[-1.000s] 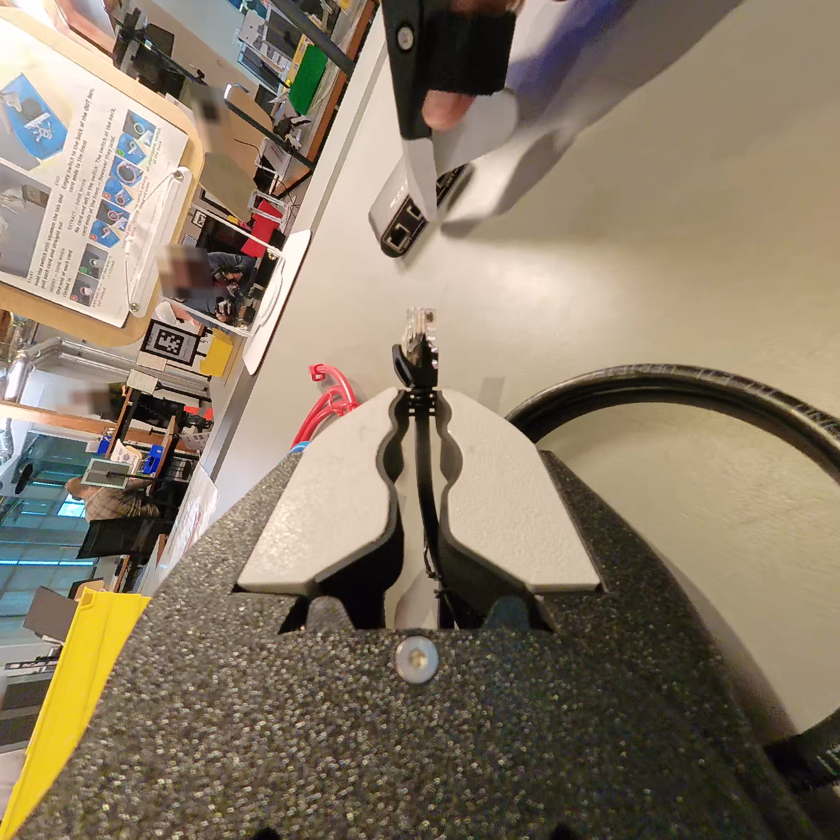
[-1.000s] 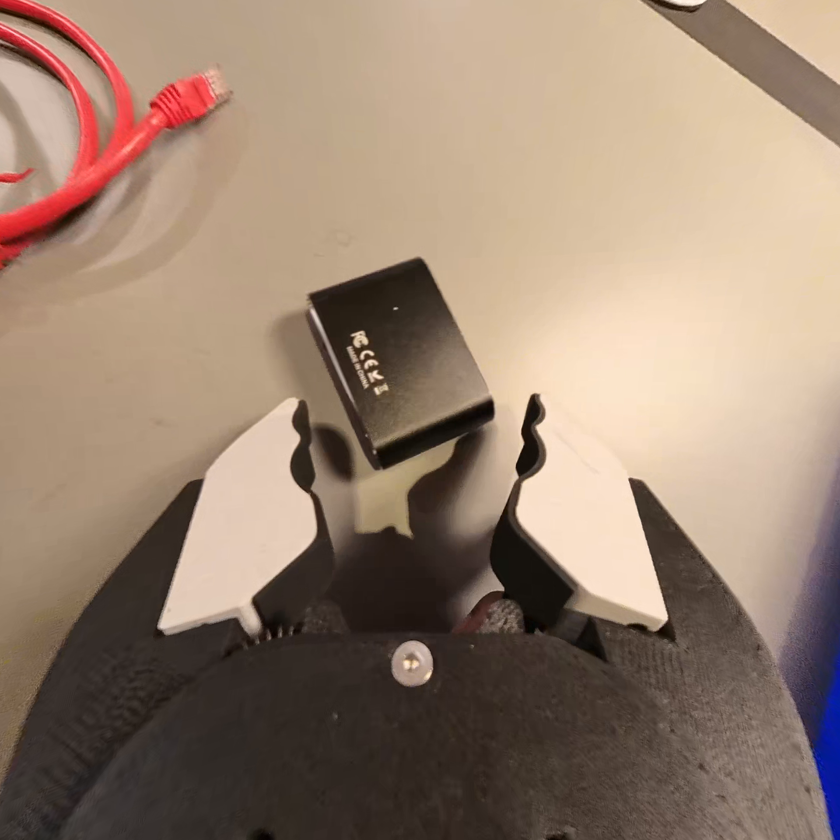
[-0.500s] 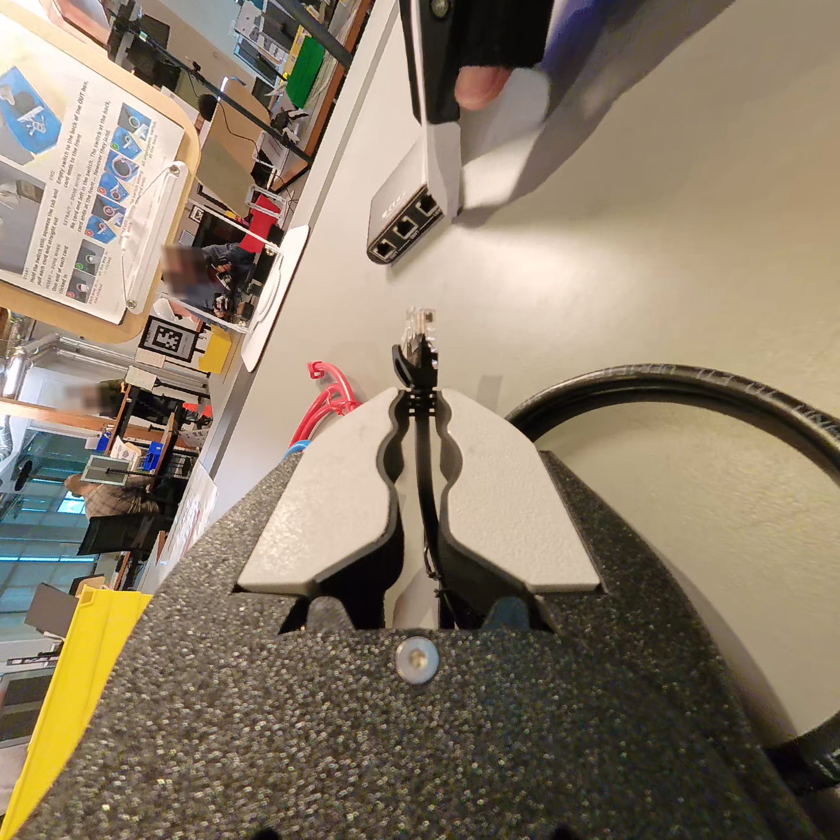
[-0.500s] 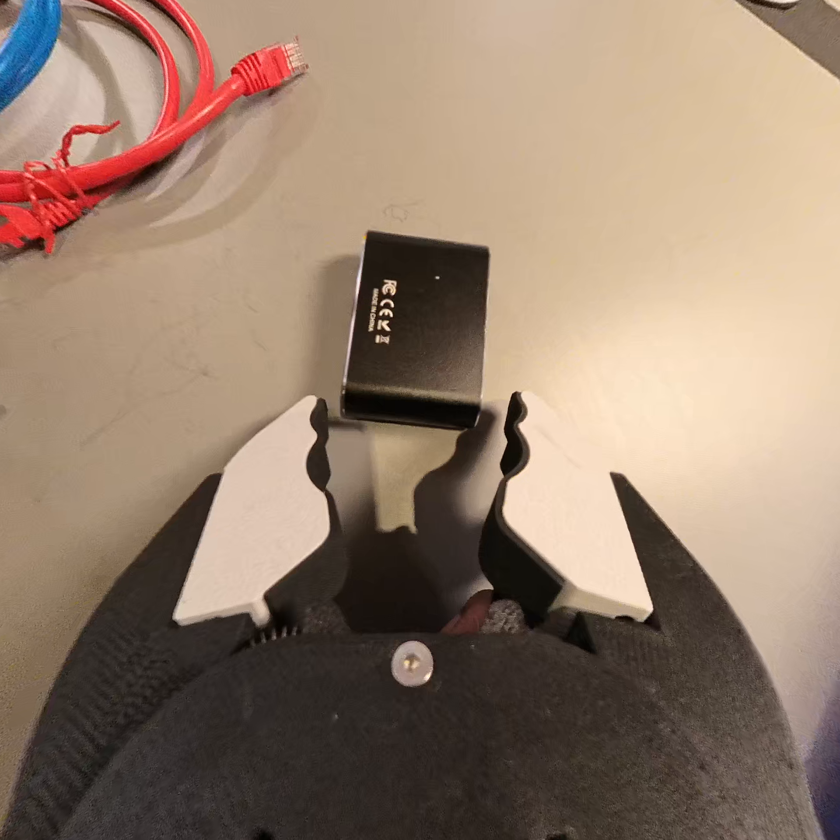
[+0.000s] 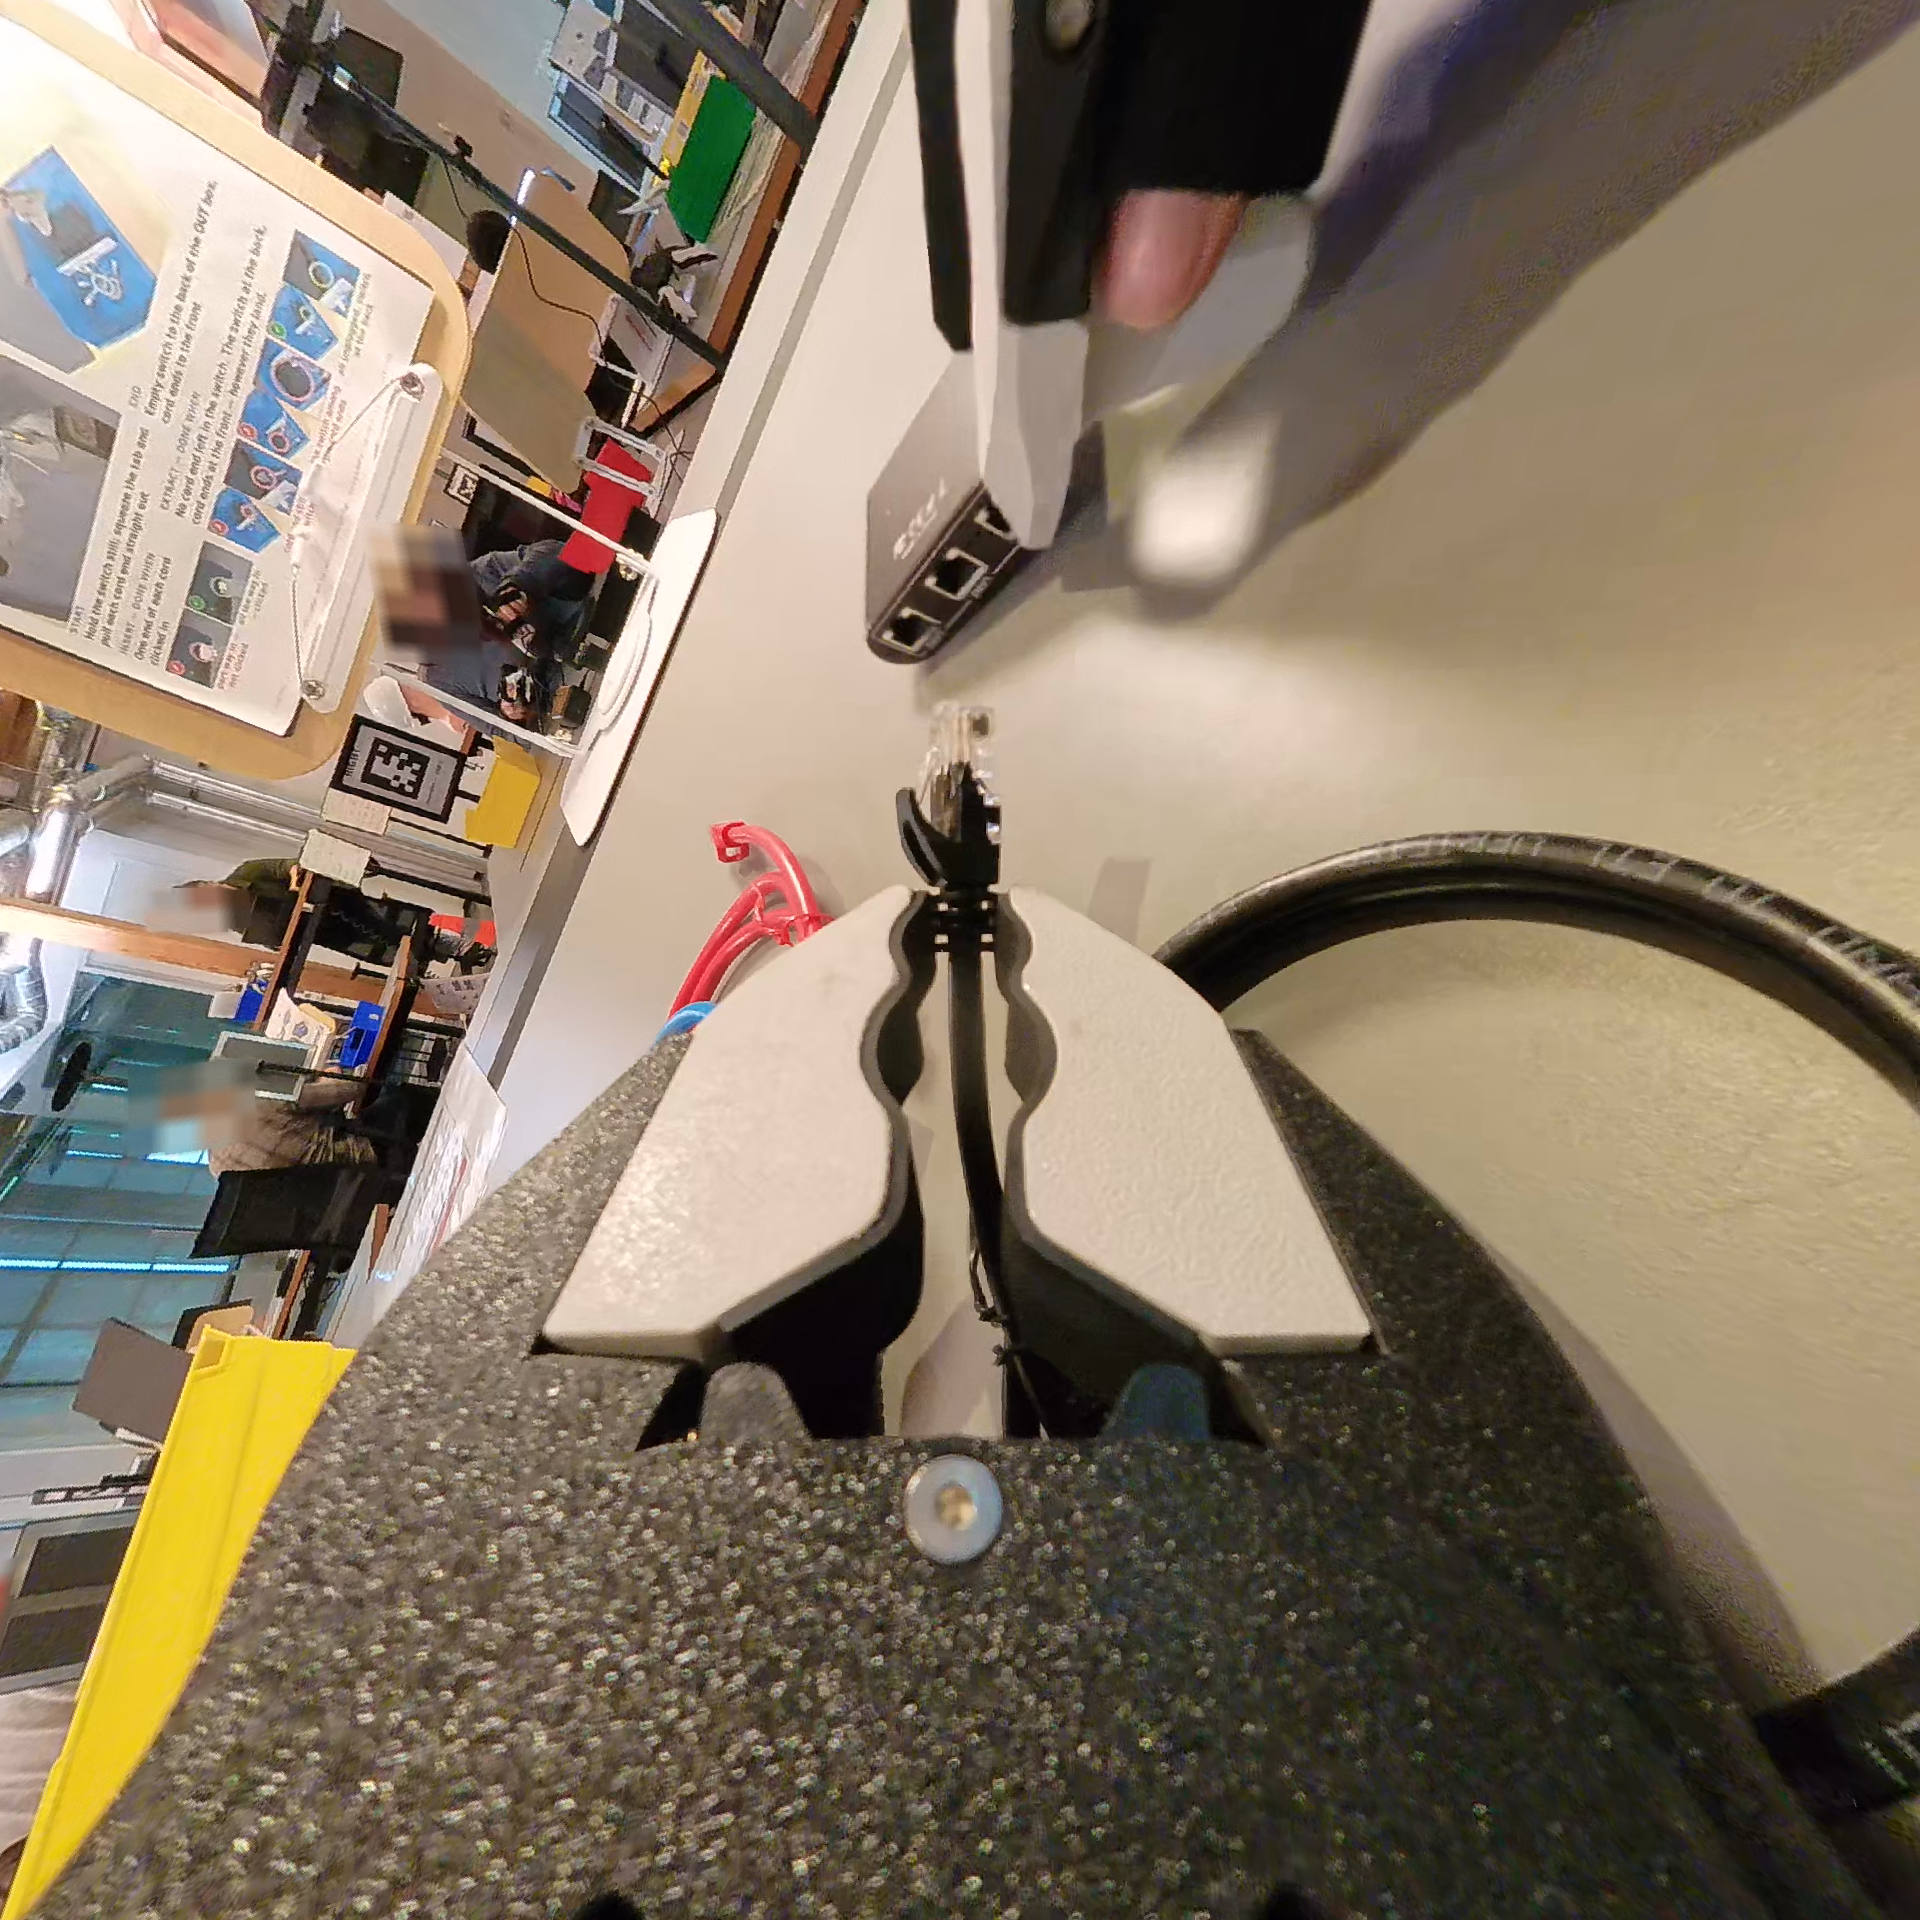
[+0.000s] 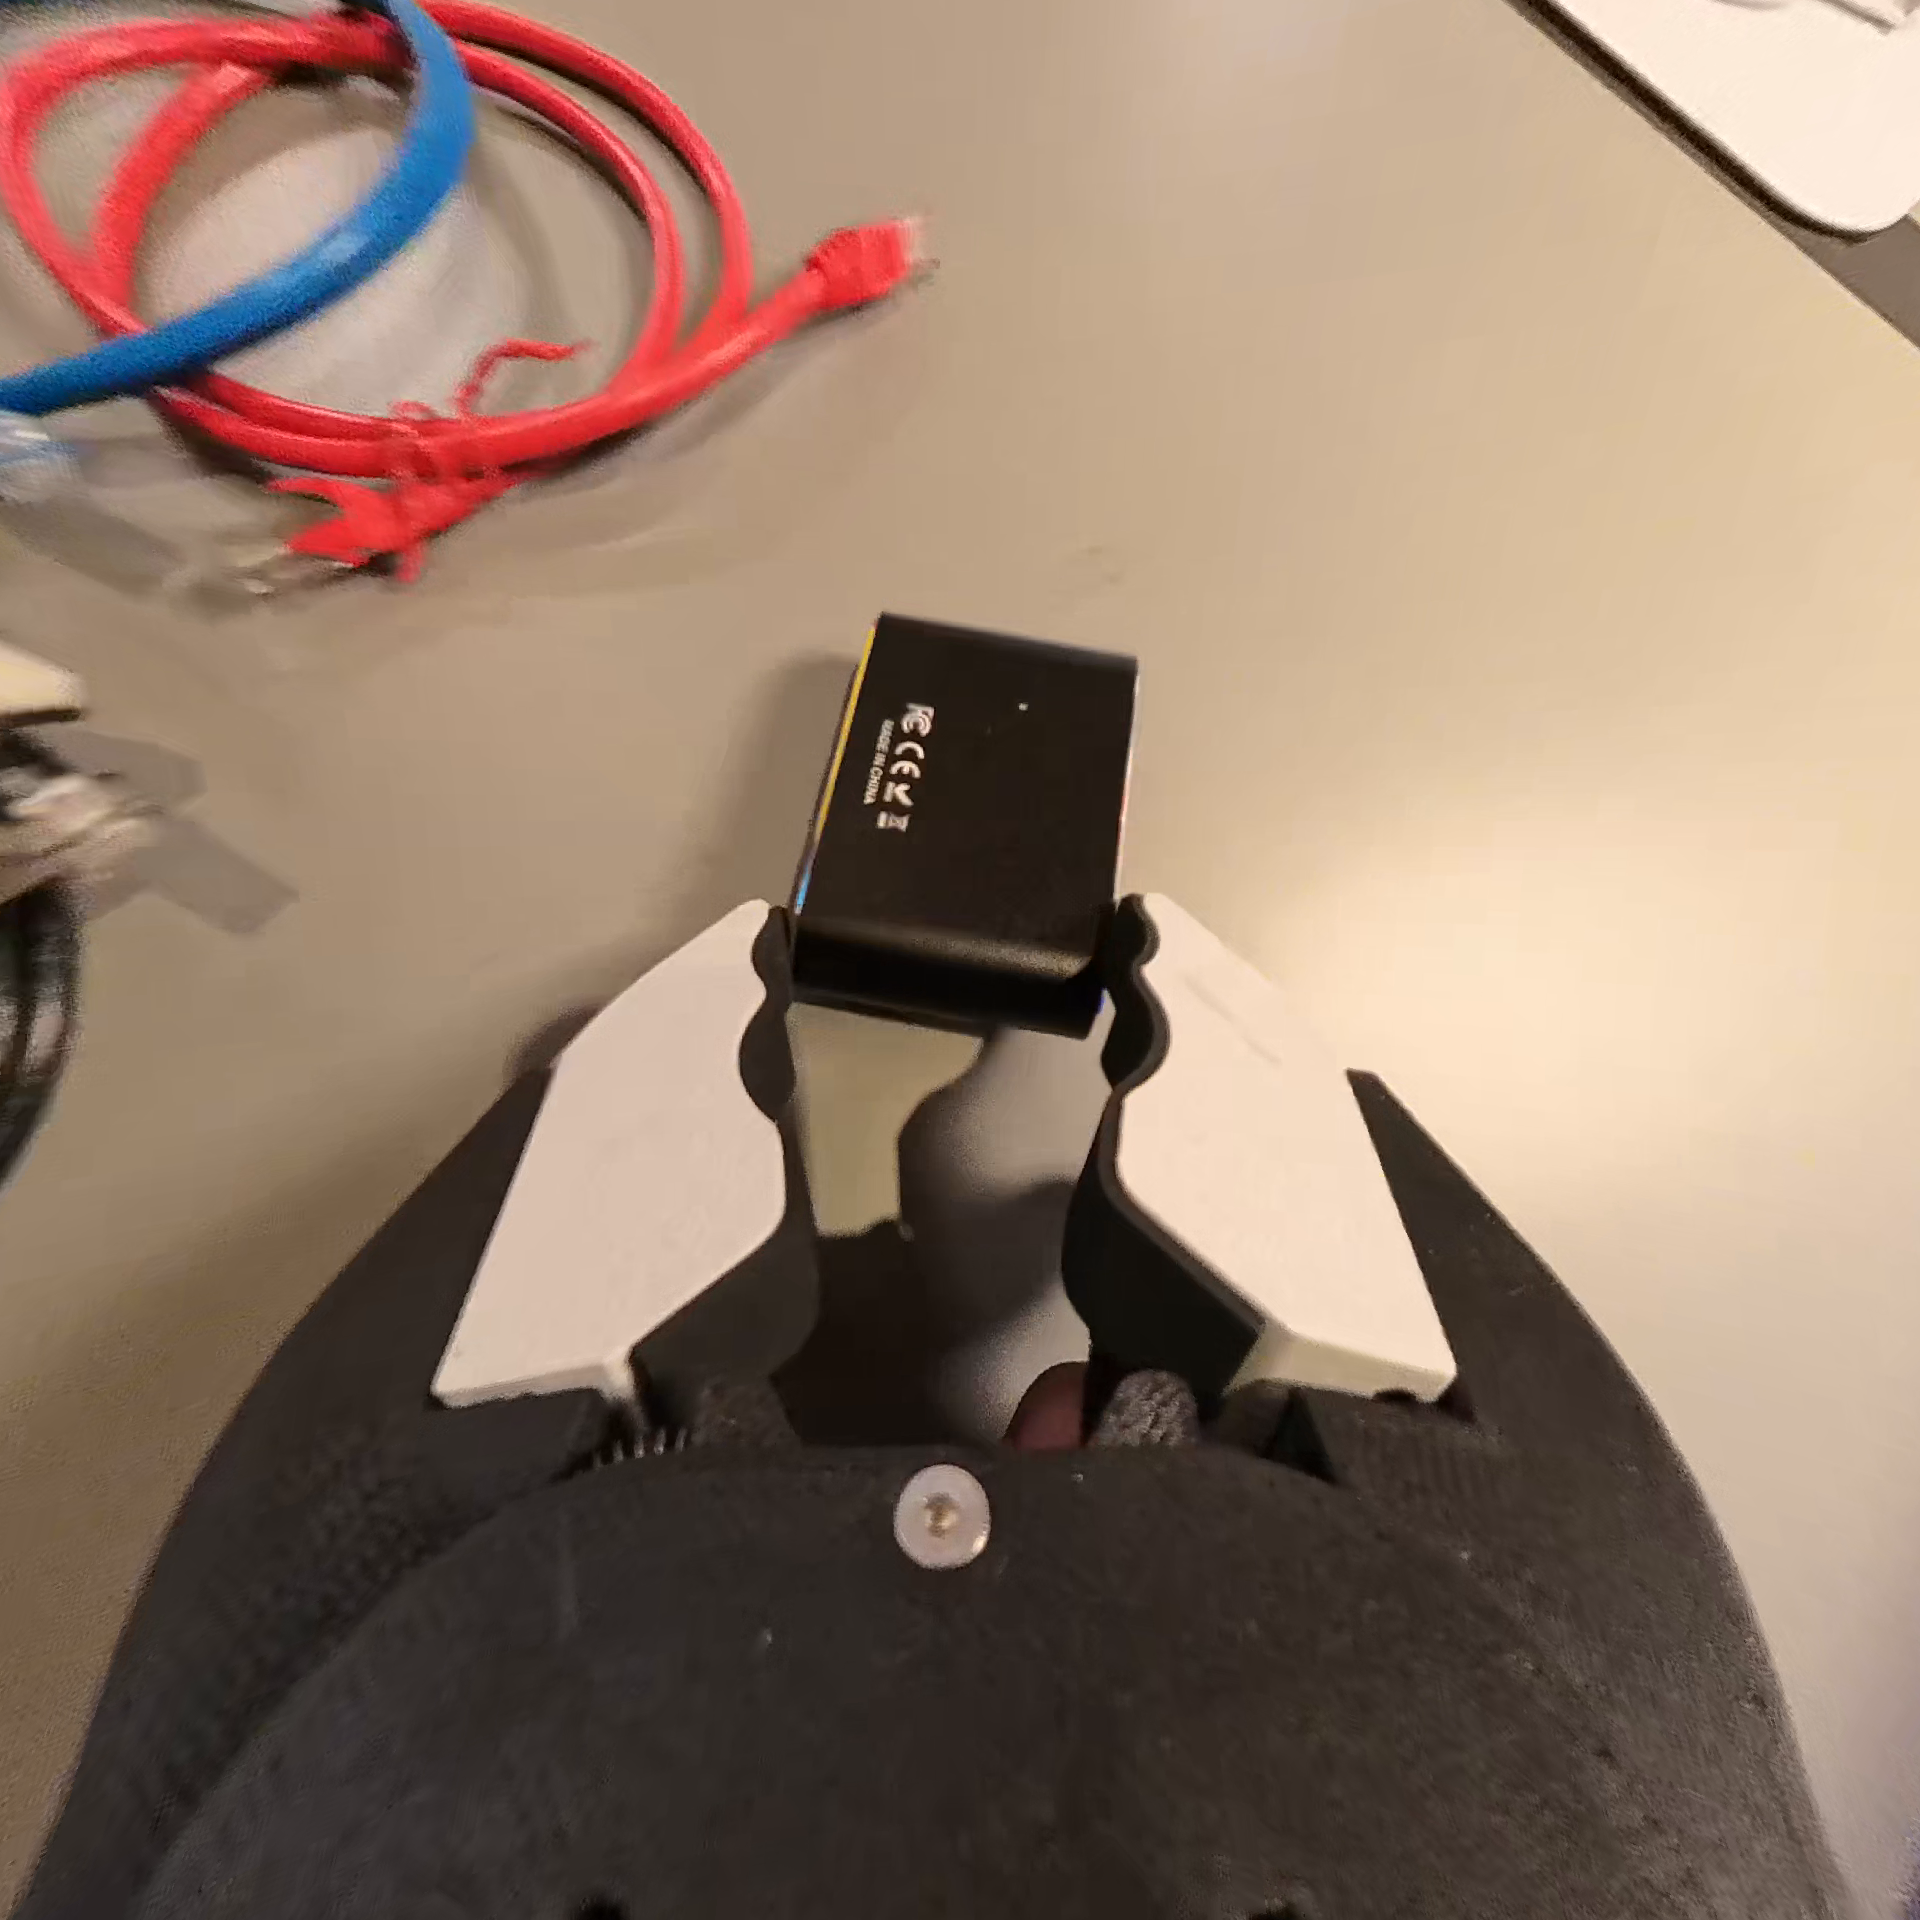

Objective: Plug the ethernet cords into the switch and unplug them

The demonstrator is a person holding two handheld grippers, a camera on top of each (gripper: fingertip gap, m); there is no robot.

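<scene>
My left gripper (image 5: 961, 906) is shut on a black ethernet cord (image 5: 971, 1049). Its clear-tipped plug (image 5: 956, 774) sticks out past the fingertips and points at the ports of the black switch (image 5: 930, 566), a short gap away. The switch lies on the grey table (image 6: 1455, 623). My right gripper (image 6: 945, 940) is shut on the near end of the switch (image 6: 977, 800), one fingertip on each side. In the left wrist view, one of its fingers (image 5: 1023, 436) shows on top of the switch's far end.
Red cords (image 6: 623, 312) and a blue cord (image 6: 312, 249) lie coiled beyond the switch on the left. The black cord's loop (image 5: 1558, 862) curves to the right of my left gripper. A white pad (image 6: 1766, 94) lies at the far right. A yellow bin (image 5: 177, 1558) stands at the table's edge.
My right gripper has come forward and closed onto the switch's near end, and the switch has turned in line with it. My left gripper still holds the black cord in the same place.
</scene>
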